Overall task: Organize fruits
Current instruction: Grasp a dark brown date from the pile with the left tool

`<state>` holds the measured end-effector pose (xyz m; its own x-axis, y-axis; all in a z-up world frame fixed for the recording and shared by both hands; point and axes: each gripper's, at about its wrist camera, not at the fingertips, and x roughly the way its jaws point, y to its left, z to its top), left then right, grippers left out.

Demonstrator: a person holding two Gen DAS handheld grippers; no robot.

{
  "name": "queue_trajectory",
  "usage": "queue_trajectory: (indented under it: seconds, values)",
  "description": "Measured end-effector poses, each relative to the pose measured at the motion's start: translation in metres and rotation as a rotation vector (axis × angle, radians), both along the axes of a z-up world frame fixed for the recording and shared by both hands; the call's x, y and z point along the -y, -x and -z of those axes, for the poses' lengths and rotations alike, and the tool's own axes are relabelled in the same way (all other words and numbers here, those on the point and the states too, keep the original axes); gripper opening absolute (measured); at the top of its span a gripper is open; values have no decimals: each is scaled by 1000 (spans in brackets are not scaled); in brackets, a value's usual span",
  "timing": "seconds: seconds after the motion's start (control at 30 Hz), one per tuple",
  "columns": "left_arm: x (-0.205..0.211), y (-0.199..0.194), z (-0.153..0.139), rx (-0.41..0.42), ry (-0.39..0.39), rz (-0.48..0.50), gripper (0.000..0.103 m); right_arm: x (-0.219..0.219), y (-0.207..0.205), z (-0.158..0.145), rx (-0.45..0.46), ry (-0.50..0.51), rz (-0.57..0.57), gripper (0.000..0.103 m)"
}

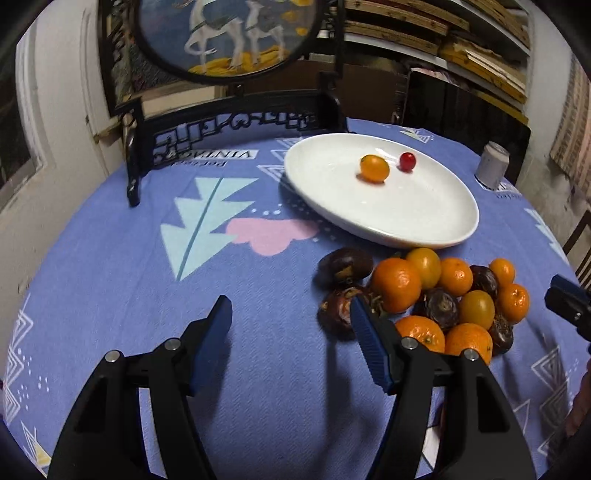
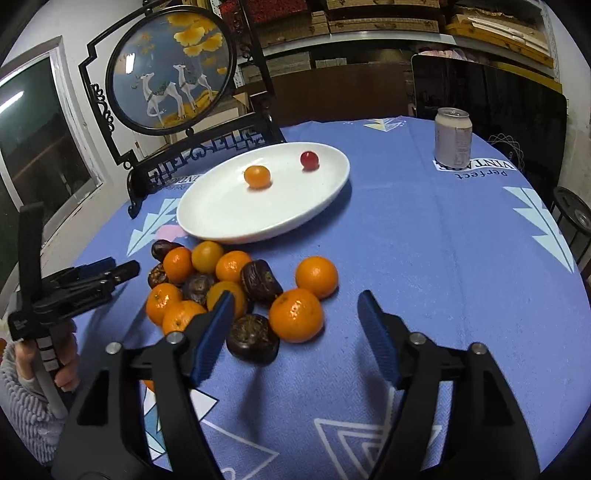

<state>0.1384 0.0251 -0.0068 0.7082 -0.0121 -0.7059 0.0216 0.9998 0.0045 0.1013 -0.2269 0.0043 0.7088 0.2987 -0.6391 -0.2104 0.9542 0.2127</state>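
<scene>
A white oval plate holds a small orange fruit and a red cherry tomato. In front of it lies a pile of mandarins, yellow-orange fruits and dark brown water chestnuts. My left gripper is open and empty, just left of the pile; it also shows in the right wrist view. My right gripper is open and empty, with a mandarin and a chestnut between its fingers' line of sight; its tip shows in the left wrist view.
A blue patterned cloth covers the round table. A dark carved stand with a round deer picture stands at the back left. A drink can stands at the back right.
</scene>
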Motion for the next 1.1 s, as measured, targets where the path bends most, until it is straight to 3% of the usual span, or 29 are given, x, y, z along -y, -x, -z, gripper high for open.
queue_trajectory:
  seconds: [0.23,0.37,0.43,0.5,0.6,0.77,0.93,1.0,1.1]
  values:
    - [9,-35,5,-5,-44,-10,67,-2,-2,2,-7,11,-3,73]
    - [3,-45,22,-38,-140,-36,67,4,-5,1,-9,3,10,73]
    - [-11,-50,24,-68,-93,-76,67,9,-8,2,-15,-7,24,73]
    - [-27,-51,24,-88,2,-89,67,15,-9,1,-18,-23,41,73]
    - [-24,-54,22,-93,51,-38,67,20,-10,2,-27,-50,51,75]
    - [6,-59,14,-29,-81,48,67,19,-10,3,-32,-42,49,75]
    - [5,-76,11,-37,-47,72,68,20,-13,5,-42,-41,56,77]
    - [8,-71,13,-55,7,139,68,20,-15,6,-49,-45,56,77]
    - [16,-73,16,-42,-59,137,68,19,-15,6,-55,-45,54,77]
